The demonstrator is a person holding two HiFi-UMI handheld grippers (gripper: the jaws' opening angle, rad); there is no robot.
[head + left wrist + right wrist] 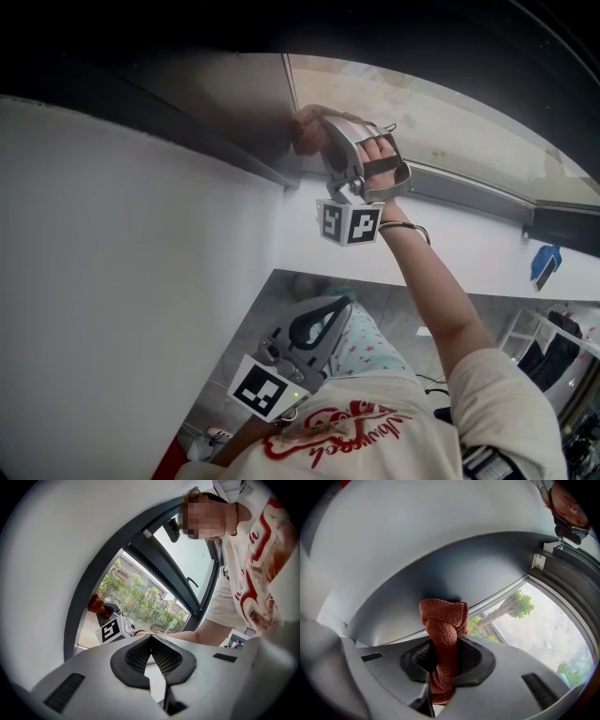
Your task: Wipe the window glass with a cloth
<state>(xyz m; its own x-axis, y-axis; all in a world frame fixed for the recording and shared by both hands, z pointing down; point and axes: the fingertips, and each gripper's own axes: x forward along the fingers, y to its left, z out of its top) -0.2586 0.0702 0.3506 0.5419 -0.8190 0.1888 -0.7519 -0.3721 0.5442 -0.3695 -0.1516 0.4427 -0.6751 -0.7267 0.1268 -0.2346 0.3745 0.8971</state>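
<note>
Grey and low by the person's shirt (pixel 375 431), the left gripper (pixel 151 639) has its jaws pressed together with nothing in them. Higher up, the right gripper (pixel 445 645) pinches the red-brown cloth (pixel 442 618) tight. The cloth's bunched end pokes up at the dark window frame (pixel 454 578), just beside the window glass (pixel 543 625).

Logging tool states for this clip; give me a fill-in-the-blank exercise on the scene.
1. The right tool is shut on a rust-red ____.
2. The left tool is shut and holds ____.
3. In the head view, the tool held up by the window glass is the ____ one.
Missing words: cloth; nothing; right.
</note>
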